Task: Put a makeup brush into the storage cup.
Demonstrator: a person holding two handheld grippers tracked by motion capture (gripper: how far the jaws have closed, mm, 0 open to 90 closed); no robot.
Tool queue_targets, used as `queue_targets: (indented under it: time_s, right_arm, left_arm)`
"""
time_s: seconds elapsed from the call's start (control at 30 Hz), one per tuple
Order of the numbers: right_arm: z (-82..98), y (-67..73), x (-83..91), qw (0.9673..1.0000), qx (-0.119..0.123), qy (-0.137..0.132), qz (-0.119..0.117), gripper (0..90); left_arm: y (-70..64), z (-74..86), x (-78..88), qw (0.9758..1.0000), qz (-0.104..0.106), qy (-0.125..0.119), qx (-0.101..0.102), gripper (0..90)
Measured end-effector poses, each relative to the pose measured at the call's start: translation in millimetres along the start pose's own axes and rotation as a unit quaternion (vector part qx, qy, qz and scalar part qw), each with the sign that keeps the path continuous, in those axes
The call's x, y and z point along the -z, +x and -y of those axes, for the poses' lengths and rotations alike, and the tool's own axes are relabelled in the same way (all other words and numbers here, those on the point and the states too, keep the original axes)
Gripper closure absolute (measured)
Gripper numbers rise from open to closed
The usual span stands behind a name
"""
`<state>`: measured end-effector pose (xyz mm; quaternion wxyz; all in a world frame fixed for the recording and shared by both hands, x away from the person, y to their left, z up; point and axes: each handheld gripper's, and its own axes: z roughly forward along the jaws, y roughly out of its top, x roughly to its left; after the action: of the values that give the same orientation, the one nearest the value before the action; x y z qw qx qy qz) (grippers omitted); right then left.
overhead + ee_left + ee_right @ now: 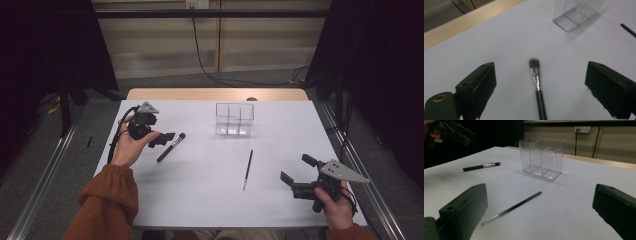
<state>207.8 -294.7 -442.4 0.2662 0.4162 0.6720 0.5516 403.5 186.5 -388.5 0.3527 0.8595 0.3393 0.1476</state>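
Note:
A black-handled makeup brush (171,147) lies on the white table at the left. My left gripper (167,138) hovers just over its bristle end, open. In the left gripper view the brush (537,85) lies between the wide-apart jaws of that gripper (540,65), untouched by the pads. A thin black brush (247,170) lies mid-table. My right gripper (298,168) is held open at the front right, with nothing between its jaws (540,191) and the thin brush (514,207) lying ahead of it. A clear compartmented organizer (235,120) stands upright at the back centre.
The white tabletop (210,200) ends in a wooden strip (215,94) at the far side. In the right gripper view, the organizer (541,157) stands beyond the thin brush, with the makeup brush (481,166) and the left gripper (456,132) farther left.

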Motion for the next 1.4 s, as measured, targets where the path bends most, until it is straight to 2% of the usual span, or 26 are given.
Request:
queue_targets:
  time_s: [0.07, 0.2, 0.4, 0.67, 0.73, 0.77, 0.83, 0.93, 1.0, 1.07, 1.1, 1.17, 1.23, 1.27, 1.3, 1.4]
  right_arm:
    - [0.0, 0.0, -0.3, 1.0, 0.0, 0.0, 0.0, 0.0]
    - [0.1, 0.2, -0.7, 1.0, 0.0, 0.0, -0.001, 0.0]
    - [0.1, 0.2, -0.6, 1.0, 0.0, 0.0, -0.001, 0.0]
    - [0.2, 0.3, -0.9, 1.0, 0.001, 0.002, -0.003, 0.0]
    - [0.3, 0.3, -0.8, 1.0, 0.002, 0.003, -0.002, 0.0]
    - [0.3, 0.2, -0.9, 1.0, 0.002, 0.004, -0.003, 0.0]
    - [0.4, 0.3, -0.9, 1.0, 0.001, 0.004, -0.003, 0.0]
    - [0.4, 0.5, -1.0, 1.0, 0.001, 0.005, -0.003, 0.0]
    - [0.5, 0.5, -1.1, 1.0, 0.0, 0.005, -0.005, 0.0]
    - [0.5, 0.4, -1.0, 1.0, 0.001, 0.004, -0.005, 0.0]
    - [0.5, 0.5, -1.1, 1.0, 0.001, 0.004, -0.006, 0.0]
    - [0.6, 0.6, -1.2, 1.0, 0.002, 0.006, -0.007, 0.0]
    - [0.7, 0.7, -1.4, 0.9999, 0.003, 0.006, -0.008, 0.0]
    - [0.7, 0.6, -1.3, 0.9999, 0.003, 0.006, -0.008, 0.0]
    - [0.7, 0.6, -1.3, 1.0, 0.002, 0.006, -0.007, 0.0]
    - [0.9, 0.5, -1.7, 0.9999, 0.004, 0.007, -0.009, 0.0]
  left_arm:
    - [0.3, -1.0, -1.4, 0.9999, 0.009, 0.013, -0.003, 8.6]
    - [1.5, -1.8, -5.8, 0.999, 0.013, 0.042, -0.001, 8.5]
    - [5.8, -0.3, -12.9, 0.9972, 0.016, 0.072, 0.012, 8.5]
    - [4.9, 3.9, -25.4, 0.993, 0.02, 0.117, 0.0, 7.6]
    - [4.6, 4.8, -28.9, 0.991, 0.022, 0.132, -0.003, 6.8]
    - [5.0, 6.0, -32.6, 0.9891, 0.03, 0.144, -0.006, 6.9]
    - [4.8, 6.6, -34.7, 0.9887, 0.026, 0.147, -0.004, 6.9]
    - [6.9, 8.1, -40.2, 0.9856, 0.034, 0.166, -0.007, 7.1]
    - [7.0, 9.3, -43.0, 0.9836, 0.031, 0.177, -0.009, 9.3]
    - [7.6, 10.9, -45.0, 0.9819, 0.033, 0.186, -0.006, 9.4]
    - [8.4, 11.2, -45.3, 0.98, 0.036, 0.195, -0.006, 9.5]
    - [9.5, 12.6, -47.2, 0.9786, 0.037, 0.202, 0.003, 10.6]
    - [10.9, 13.9, -49.0, 0.9758, 0.047, 0.213, 0.008, 13.5]
    - [11.4, 14.1, -49.9, 0.9741, 0.046, 0.222, 0.004, 16.4]
    - [11.0, 14.6, -51.3, 0.9736, 0.04, 0.225, 0.004, 17.6]
    - [8.9, 14.2, -54.3, 0.9699, 0.043, 0.24, -0.002, 21.8]
